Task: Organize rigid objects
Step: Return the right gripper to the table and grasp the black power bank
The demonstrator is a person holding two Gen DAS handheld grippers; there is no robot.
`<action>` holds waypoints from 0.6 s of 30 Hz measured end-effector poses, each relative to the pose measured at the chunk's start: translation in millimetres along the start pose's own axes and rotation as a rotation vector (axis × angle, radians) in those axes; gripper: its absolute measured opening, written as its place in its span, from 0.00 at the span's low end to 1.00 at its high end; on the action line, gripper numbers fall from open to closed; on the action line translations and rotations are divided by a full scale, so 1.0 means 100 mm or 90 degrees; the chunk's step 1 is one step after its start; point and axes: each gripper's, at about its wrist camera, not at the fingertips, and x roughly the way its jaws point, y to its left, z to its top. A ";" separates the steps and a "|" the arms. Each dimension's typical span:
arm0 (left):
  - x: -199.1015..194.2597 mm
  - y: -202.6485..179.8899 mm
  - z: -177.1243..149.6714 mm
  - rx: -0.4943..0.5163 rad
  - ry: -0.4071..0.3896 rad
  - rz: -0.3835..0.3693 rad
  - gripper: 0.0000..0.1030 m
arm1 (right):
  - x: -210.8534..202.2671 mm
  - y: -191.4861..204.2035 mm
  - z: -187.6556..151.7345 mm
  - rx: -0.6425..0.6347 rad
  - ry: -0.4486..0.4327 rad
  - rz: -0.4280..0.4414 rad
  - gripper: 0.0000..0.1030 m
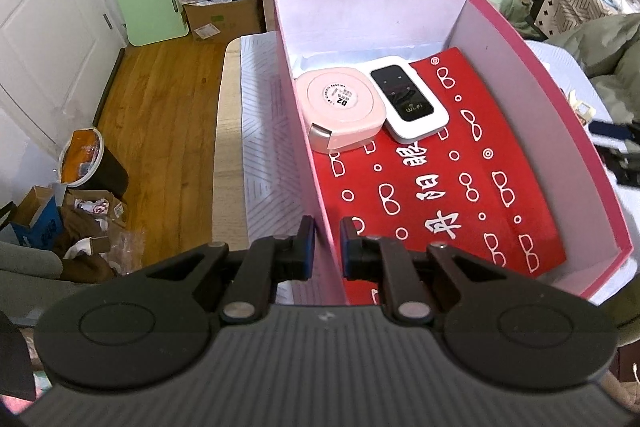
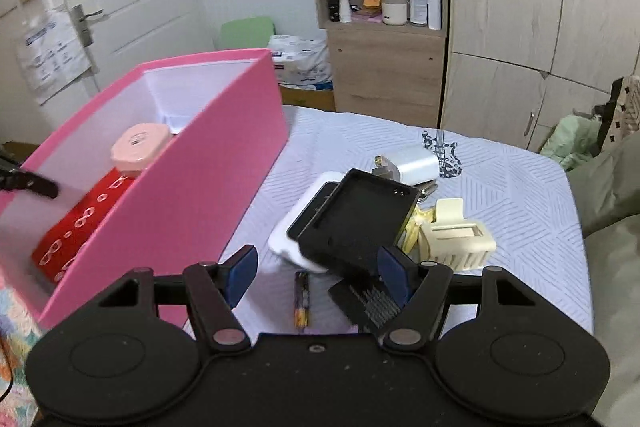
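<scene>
Gripping the near left wall of the pink box [image 1: 552, 115], the left gripper [image 1: 327, 233] is clenched on it, one finger inside and one outside; further in, a red packet [image 1: 440, 187] covers the box floor, with a pink tape measure [image 1: 342, 109] and a white Wi-Fi router [image 1: 408, 103] side by side toward the far end. The right gripper [image 2: 316, 267] hangs released and empty over the table's near edge, above a battery [image 2: 301, 301], with a black tray [image 2: 356, 223], white device [image 2: 292, 231], cream hair clip [image 2: 456, 233] and white charger [image 2: 416, 163] behind it, right of the box.
</scene>
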 end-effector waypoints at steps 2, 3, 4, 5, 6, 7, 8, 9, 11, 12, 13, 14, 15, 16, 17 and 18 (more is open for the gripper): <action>0.01 -0.02 0.02 0.007 0.006 0.005 0.11 | 0.07 -0.02 0.03 0.008 -0.009 -0.016 0.74; 0.01 -0.03 0.03 0.011 0.008 0.008 0.11 | 0.09 -0.02 0.05 0.008 -0.013 -0.024 0.75; 0.01 -0.04 0.03 0.014 0.011 0.010 0.11 | 0.13 -0.02 0.08 0.002 -0.016 -0.036 0.75; 0.01 -0.04 0.04 0.014 0.012 0.011 0.11 | 0.16 -0.02 0.10 0.002 -0.016 -0.046 0.77; 0.01 -0.05 0.04 0.016 0.014 0.012 0.11 | 0.21 -0.04 0.13 0.007 -0.014 -0.056 0.77; 0.01 -0.05 0.04 0.017 0.015 0.012 0.11 | 0.25 -0.06 0.15 0.014 -0.010 -0.061 0.77; 0.01 -0.04 0.04 0.017 0.016 0.012 0.11 | 0.30 -0.08 0.17 0.021 -0.002 -0.063 0.77; 0.01 -0.04 0.04 0.019 0.017 0.012 0.11 | 0.37 -0.10 0.19 0.029 0.012 -0.070 0.77; 0.01 -0.04 0.04 0.020 0.018 0.013 0.11 | 0.47 -0.12 0.20 0.044 0.026 -0.077 0.78; 0.01 -0.04 0.04 0.021 0.018 0.013 0.11 | 0.52 -0.14 0.21 0.049 0.035 -0.070 0.78; 0.01 -0.05 0.05 0.021 0.018 0.014 0.11 | 0.55 -0.14 0.22 0.055 0.039 -0.067 0.79; 0.01 -0.05 0.05 0.020 0.019 0.014 0.11 | 0.59 -0.15 0.22 0.060 0.043 -0.066 0.79; 0.01 -0.05 0.05 0.019 0.018 0.015 0.11 | 0.62 -0.16 0.23 0.061 0.047 -0.067 0.79; 0.01 -0.05 0.05 0.019 0.018 0.015 0.11 | 0.65 -0.14 0.22 0.059 0.048 -0.068 0.78; 0.01 -0.06 0.05 0.021 0.018 0.017 0.11 | 0.66 -0.13 0.22 0.059 0.048 -0.069 0.78; 0.01 -0.06 0.05 0.022 0.017 0.018 0.11 | 0.66 -0.12 0.21 0.054 0.045 -0.073 0.74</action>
